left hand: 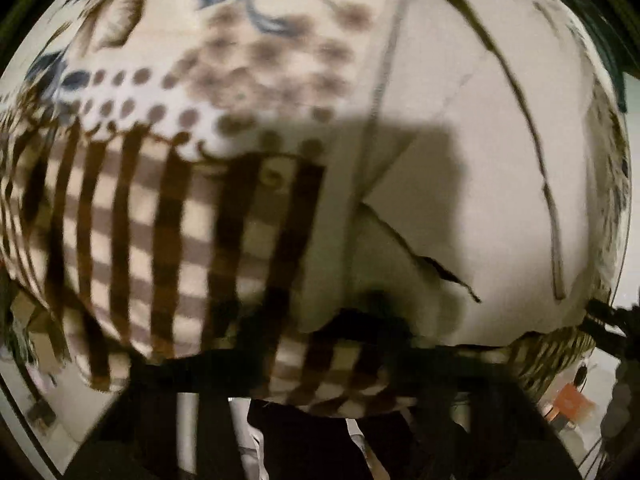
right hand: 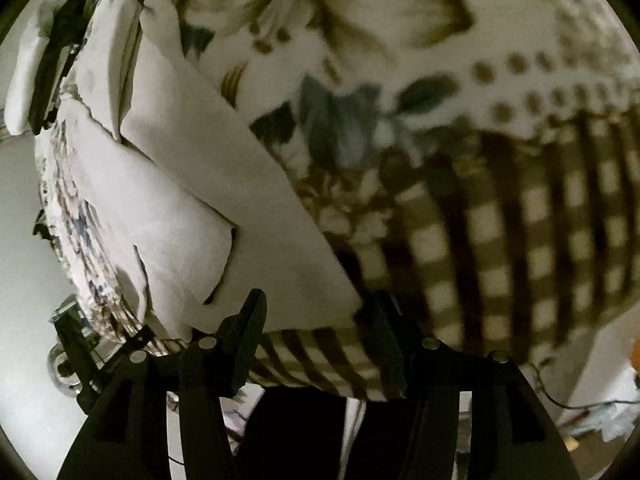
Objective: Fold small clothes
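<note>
No brand, label or readable writing is showing in either view. The surface is a bed or table covered with a patterned cloth (right hand: 500,220): brown and cream checks near the front edge, rows of brown dots, and large brown and blue-grey flowers further back. The pictures are blurred. Beyond the front edge a pale floor (right hand: 24,280) is showing, with dark clutter.

The white garment (right hand: 192,208) is lying partly folded on the cover, reaching to its front edge; in the left wrist view it (left hand: 460,160) is filling the right side.

The right gripper (right hand: 316,320) is standing spread, its dark fingers (right hand: 250,320) just at the garment's near hem, pinching nothing. The left gripper (left hand: 360,344) is dark and blurred; whether it is pinching the cloth I cannot tell.
</note>
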